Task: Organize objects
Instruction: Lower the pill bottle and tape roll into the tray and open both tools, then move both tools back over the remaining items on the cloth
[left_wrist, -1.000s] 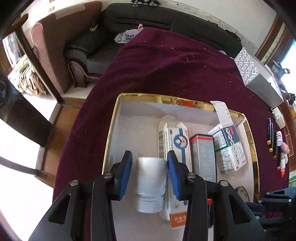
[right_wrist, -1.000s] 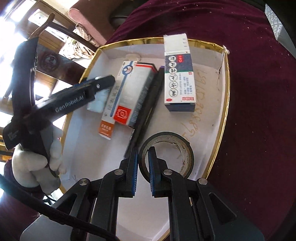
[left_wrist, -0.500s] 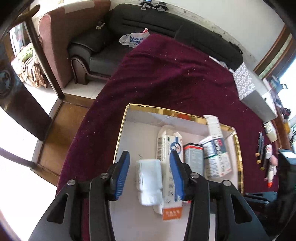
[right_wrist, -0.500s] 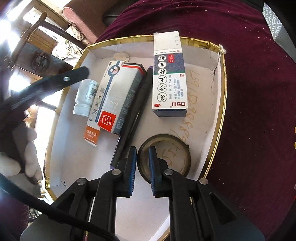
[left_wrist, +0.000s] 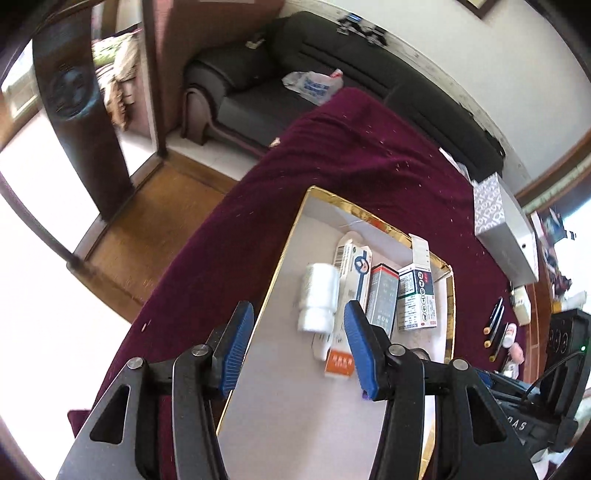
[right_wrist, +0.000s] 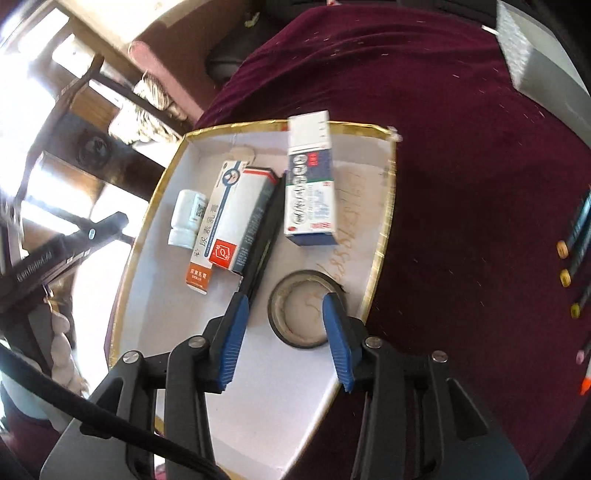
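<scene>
Your right gripper (right_wrist: 284, 332) hangs above the near right corner of the gold-rimmed tray (right_wrist: 384, 236); its jaws have just been opening and now stand partly apart, holding nothing. The tape roll (right_wrist: 304, 308) lies flat on the tray floor below them, one pad in front of its right rim, no pad pressing on it.

Your left gripper (left_wrist: 295, 345) hovers over the tray's left rim (left_wrist: 280, 258). Jaws also just opened, moderately wide, empty. The white bottle (left_wrist: 319, 301) lies on its side just beyond the fingertips, touching the long orange-ended box (left_wrist: 351, 280).

Further in: the grey box (left_wrist: 384, 295) lies beside that one, a dark flat strip (right_wrist: 264, 229) runs along it, and the blue-and-white box (right_wrist: 312, 192) pokes its open flap over the far rim. Pens (right_wrist: 574, 254) sit off the tray at the cloth's right edge. A patterned box (left_wrist: 502, 225) stands far right on the maroon cloth (left_wrist: 332, 166).

Risks, as I read it:
- Bottle lies on its round side, so a nudge from your left pad likely rolls it toward the left rim.
- Both grippers crowd the near end, so crossing paths means a collision.
- The tilted blue-and-white box could tip out over the far rim if bumped.
- Left pad sits right at the rim; dropping straight down catches the edge and shifts the tray.
</scene>
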